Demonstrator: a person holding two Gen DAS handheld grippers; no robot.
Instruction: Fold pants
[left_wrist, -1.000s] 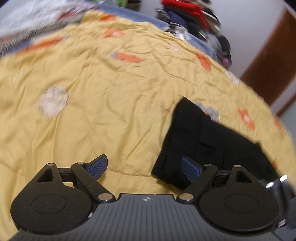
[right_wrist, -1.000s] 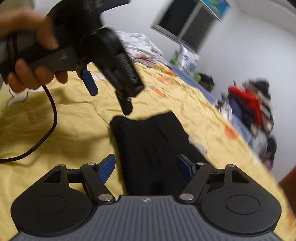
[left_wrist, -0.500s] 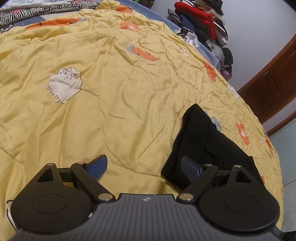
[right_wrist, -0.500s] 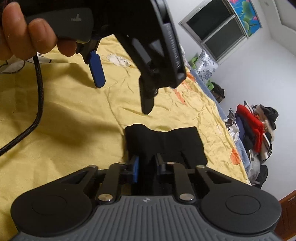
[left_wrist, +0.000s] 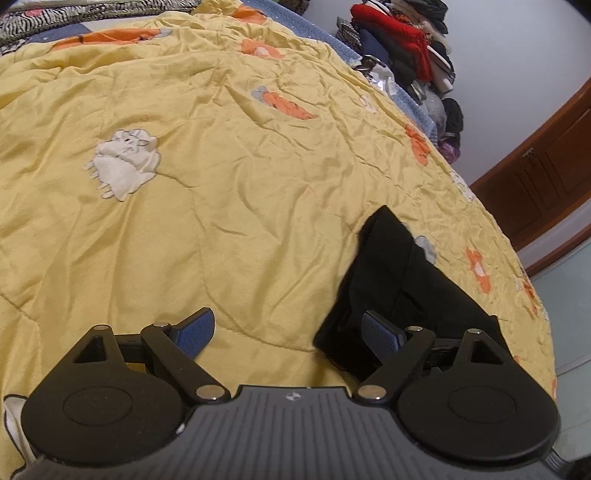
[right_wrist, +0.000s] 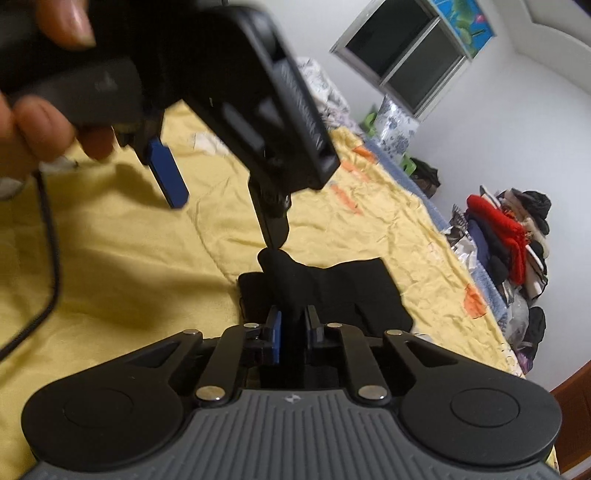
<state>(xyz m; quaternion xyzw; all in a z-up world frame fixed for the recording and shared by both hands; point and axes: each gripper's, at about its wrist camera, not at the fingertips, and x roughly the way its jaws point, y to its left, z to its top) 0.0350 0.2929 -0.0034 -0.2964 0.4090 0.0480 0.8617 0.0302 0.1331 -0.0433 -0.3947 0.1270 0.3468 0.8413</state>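
Right now your right gripper (right_wrist: 293, 332) has its jaws pinched on a raised fold of the black pants (right_wrist: 332, 291), which lie already folded into a compact bundle on the yellow quilt (right_wrist: 129, 266), near the bed's edge in the left wrist view. Your left gripper (left_wrist: 288, 332) hangs above the bundle with its jaws spread wide and nothing between them; one blue pad (left_wrist: 378, 334) sits over the near corner of the cloth. The risk, as I judge it, is that your right grip has caught only the top layer: lift from there and the layers beneath could slide apart and undo the fold. The peak of cloth standing up beside your left fingertip suggests the fabric is bunching, not lying flat. If you close the left jaws where they hover, you may pinch quilt along with pants, and the slippery cover could drag. The cable (right_wrist: 51, 236) trailing from your left hand might also snag the bundle.
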